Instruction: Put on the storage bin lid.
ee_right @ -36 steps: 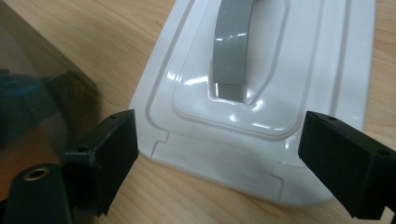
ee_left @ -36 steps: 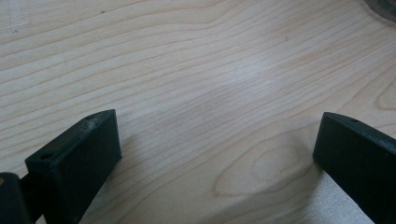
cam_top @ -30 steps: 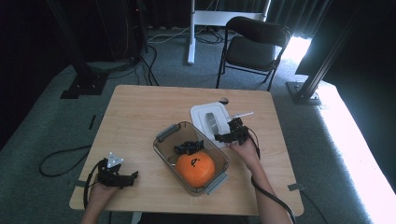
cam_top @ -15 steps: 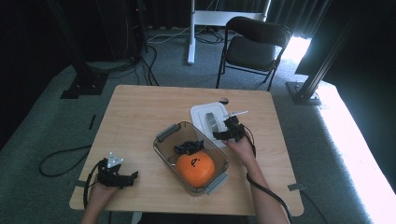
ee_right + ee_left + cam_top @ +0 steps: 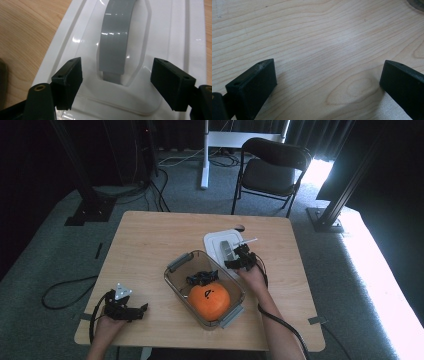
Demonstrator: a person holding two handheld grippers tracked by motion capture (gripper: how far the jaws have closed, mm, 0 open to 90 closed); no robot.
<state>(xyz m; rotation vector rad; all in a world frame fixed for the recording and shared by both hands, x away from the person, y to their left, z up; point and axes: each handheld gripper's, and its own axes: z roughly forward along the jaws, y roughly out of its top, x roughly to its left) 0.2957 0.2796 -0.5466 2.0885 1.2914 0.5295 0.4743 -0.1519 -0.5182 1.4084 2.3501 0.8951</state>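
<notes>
A clear plastic box (image 5: 176,265) sits mid-table with an orange ball (image 5: 208,299) and a small black object (image 5: 202,278) inside it. Its white lid (image 5: 216,242) lies flat just behind and to the right, its grey handle (image 5: 117,35) facing up. My right gripper (image 5: 239,259) hovers low over the lid's near end, open, its jaws either side of the handle's near end (image 5: 113,75) with nothing between them. My left gripper (image 5: 125,310) rests at the table's front left corner, open over bare wood (image 5: 324,47).
The wooden table (image 5: 150,240) has free surface on its left and far side. A black folding chair (image 5: 270,170) stands beyond the far edge, with a white post (image 5: 205,155) and black stands on the carpet around. Cables trail from both grippers.
My right gripper has shifted slightly forward over the lid. The left gripper has stayed in place.
</notes>
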